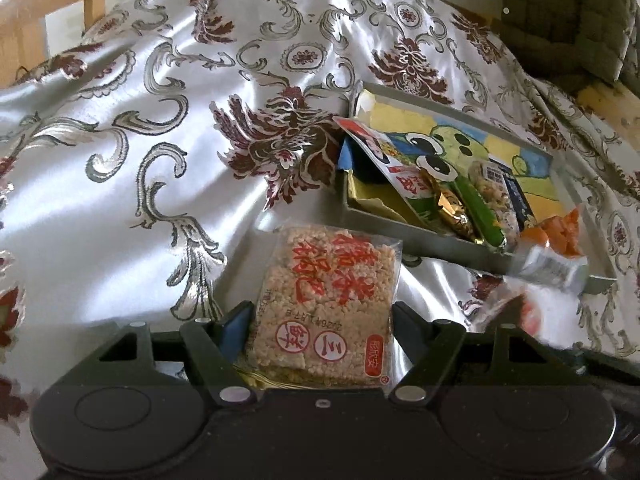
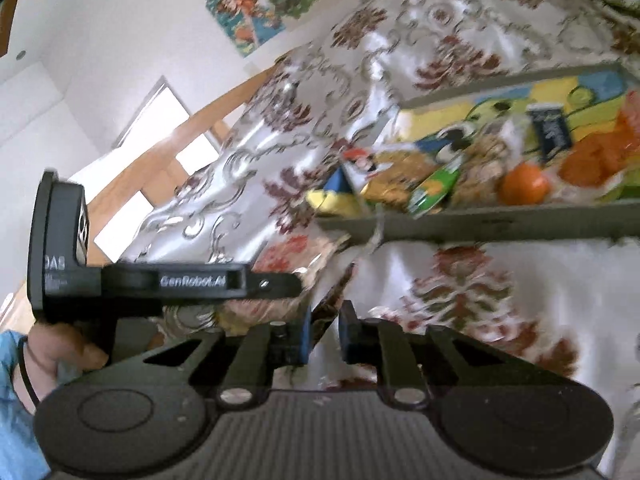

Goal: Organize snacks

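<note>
My left gripper point(image 1: 322, 312) is shut on a clear rice cracker packet point(image 1: 326, 300) with red lettering, held above the tablecloth in front of the grey tray point(image 1: 420, 240). The tray has a cartoon picture on its floor and holds several snack packets point(image 1: 476, 200). In the right wrist view my right gripper point(image 2: 324, 332) has its jaws close together on the edge of a thin, blurred wrapper point(image 2: 332, 292). The tray point(image 2: 500, 226) lies ahead of it to the right, with an orange ball-shaped snack point(image 2: 524, 184) inside. The left gripper's body point(image 2: 160, 280) shows at the left.
A shiny white tablecloth point(image 1: 160, 140) with dark red flowers covers the table. A wooden chair back point(image 1: 60, 8) stands at the far left and a green quilted jacket point(image 1: 568, 20) at the far right. A blurred packet point(image 1: 552, 264) hangs at the tray's near right corner.
</note>
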{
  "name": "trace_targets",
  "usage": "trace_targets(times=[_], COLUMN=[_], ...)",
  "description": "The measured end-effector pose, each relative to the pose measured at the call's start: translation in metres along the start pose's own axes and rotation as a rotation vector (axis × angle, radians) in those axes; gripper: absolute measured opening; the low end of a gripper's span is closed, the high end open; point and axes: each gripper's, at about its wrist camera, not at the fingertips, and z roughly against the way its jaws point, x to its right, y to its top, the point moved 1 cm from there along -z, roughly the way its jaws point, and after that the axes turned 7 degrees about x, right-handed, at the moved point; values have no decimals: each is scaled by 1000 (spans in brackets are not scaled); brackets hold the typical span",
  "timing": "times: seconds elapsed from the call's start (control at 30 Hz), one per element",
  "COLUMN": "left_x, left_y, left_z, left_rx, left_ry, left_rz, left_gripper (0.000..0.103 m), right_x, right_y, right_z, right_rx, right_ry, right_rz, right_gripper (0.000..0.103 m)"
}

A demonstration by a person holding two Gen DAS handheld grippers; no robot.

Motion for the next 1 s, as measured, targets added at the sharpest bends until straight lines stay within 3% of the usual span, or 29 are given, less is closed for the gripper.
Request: trace_targets(times=[0.13, 0.3, 0.5, 1.0], left_x=[7, 11, 24, 77], left_y=[-7, -18, -24, -37], left_z=[8, 25, 47, 78], left_rx=[11, 18, 93, 170], left_ry=[9, -32, -73, -209], left_rz=[-12, 47, 61, 67], left_gripper=[75, 75, 75, 75], right_x=[3, -4, -6, 35], right_y=[3, 2, 6, 44], right_z=[14, 38, 73, 144], right_rx=[25, 50, 89, 179], right_ry=[-24, -38, -53, -133], right_rz=[-4, 46, 69, 143], right_gripper=[15, 15, 15, 15])
